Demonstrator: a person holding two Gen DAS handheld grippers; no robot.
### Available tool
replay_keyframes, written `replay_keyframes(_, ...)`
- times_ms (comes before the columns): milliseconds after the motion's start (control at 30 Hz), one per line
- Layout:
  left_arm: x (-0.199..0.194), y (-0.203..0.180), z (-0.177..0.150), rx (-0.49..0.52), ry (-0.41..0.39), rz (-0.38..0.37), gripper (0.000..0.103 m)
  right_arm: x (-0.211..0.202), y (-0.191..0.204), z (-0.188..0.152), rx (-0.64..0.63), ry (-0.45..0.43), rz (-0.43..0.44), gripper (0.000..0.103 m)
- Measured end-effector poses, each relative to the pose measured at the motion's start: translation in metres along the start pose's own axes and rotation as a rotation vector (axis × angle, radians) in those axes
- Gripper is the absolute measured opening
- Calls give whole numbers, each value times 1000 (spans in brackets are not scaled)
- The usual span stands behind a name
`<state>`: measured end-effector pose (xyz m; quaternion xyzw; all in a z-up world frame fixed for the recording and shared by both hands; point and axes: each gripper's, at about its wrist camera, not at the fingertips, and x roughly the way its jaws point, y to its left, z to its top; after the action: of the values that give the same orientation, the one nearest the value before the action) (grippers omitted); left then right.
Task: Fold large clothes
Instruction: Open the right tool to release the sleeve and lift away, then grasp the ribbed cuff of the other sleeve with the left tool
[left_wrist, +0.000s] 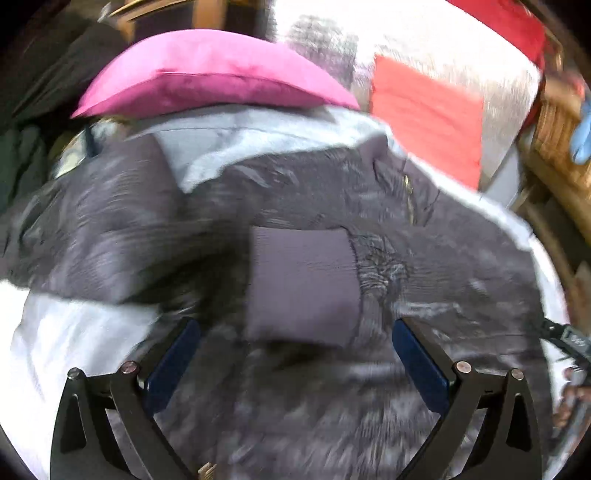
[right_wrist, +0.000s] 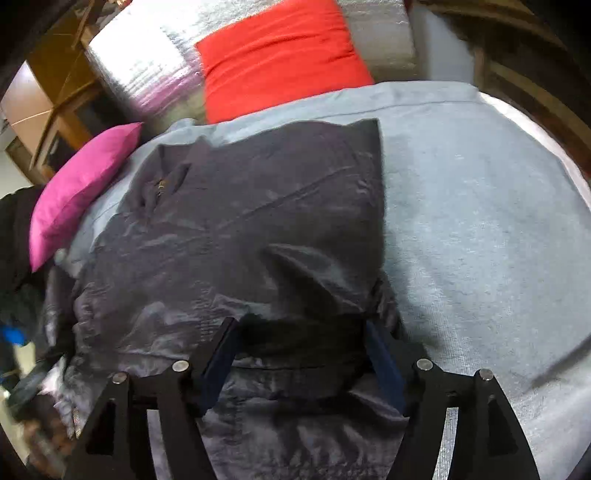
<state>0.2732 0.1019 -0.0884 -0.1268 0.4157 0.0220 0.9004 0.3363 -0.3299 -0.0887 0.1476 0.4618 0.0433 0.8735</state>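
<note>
- The left wrist view, blurred, shows a ribbed cuff (left_wrist: 301, 284) of the dark jacket (left_wrist: 424, 229) lying on the body of the garment, between and just ahead of the left tongs (left_wrist: 295, 332); the right wrist view does not show this cuff.
- The right wrist view is sharper and shows the jacket (right_wrist: 240, 206) spread on a pale blue sheet (right_wrist: 480, 221) on the bed, with a straight edge on its right side and a wide stretch of bare sheet beyond it.
- Only the left view shows a wicker basket (left_wrist: 557, 125) at the far right edge.
- Both views show a pink cushion (left_wrist: 207, 77) (right_wrist: 81, 192) and a red cushion (left_wrist: 428, 118) (right_wrist: 280, 55) at the far end of the bed, the pink one touching the sheet's edge.
- Left tongs: pointing steeply down over the jacket, jaws wide apart, gripping nothing.
- Right tongs (right_wrist: 303, 328): also angled steeply down at the jacket's near edge, jaws apart. A dark fold of jacket lies between them, but the pads do not press on it.
- In the right view a hand (right_wrist: 40, 428) shows at the lower left edge, blurred.
</note>
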Motion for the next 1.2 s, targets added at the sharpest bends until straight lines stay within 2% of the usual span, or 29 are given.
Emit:
replay_keyframes(33, -12, 18, -1, -39, -12, -19, 103, -14, 4, -2, 1, -45, -6, 73)
replay_keyframes(100, -29, 51, -5, -114, -21, -51, 103, -50, 12, -12, -23, -145, 42, 73)
replay_keyframes(167, -48, 110, -12, -251, -26, -73, 103, -84, 17, -36, -38, -220, 63, 73)
replay_keyframes(200, -51, 127, -15, -290, -26, -72, 103, -94, 20, -51, -59, -228, 81, 73)
replay_keyframes(233, -59, 163, -19, -359, -38, -51, 103, -100, 21, -65, -74, -229, 87, 73)
replay_keyframes(400, -82, 280, -22, -546, -81, 82, 103, -114, 15, -138, -81, -189, 58, 73)
replay_keyframes(567, -88, 380, -10, -792, -108, 128, 103, -109, 10, -158, -74, -161, 27, 73)
replay_keyframes(667, -87, 420, 0, -943, -123, 95, 103, -103, 19, -159, -77, -157, 17, 73)
replay_keyframes(800, -81, 448, 9, -1113, -138, 53, 103, -96, 20, -162, -78, -150, 3, 73)
replay_keyframes(933, -69, 460, 13, -1195, -113, 79, 101, -91, 23, -163, -95, -145, -16, 73)
replay_keyframes(967, -66, 464, 15, -1205, -106, 80, 91, -90, 23, -164, -100, -145, -19, 73)
replay_keyframes(1000, -63, 465, 16, -1210, -98, 81, 77, -90, 23, -164, -101, -146, -18, 73)
replay_keyframes(1033, -59, 470, 19, -1221, -77, 77, 72, -91, 22, -164, -100, -147, -15, 73)
replay_keyframes(1067, -54, 472, 21, -1230, -57, 64, 62, -91, 22, -164, -98, -146, -12, 73)
replay_keyframes(1100, -52, 473, 22, -1234, -46, 52, 48, -91, 21, -164, -97, -147, -11, 73)
replay_keyframes(1133, -52, 474, 23, -1236, -39, 47, 39, -91, 20, -165, -95, -149, -9, 73)
replay_keyframes(1200, -58, 471, 28, -1210, -42, 59, 10, -90, 20, -166, -94, -151, -9, 73)
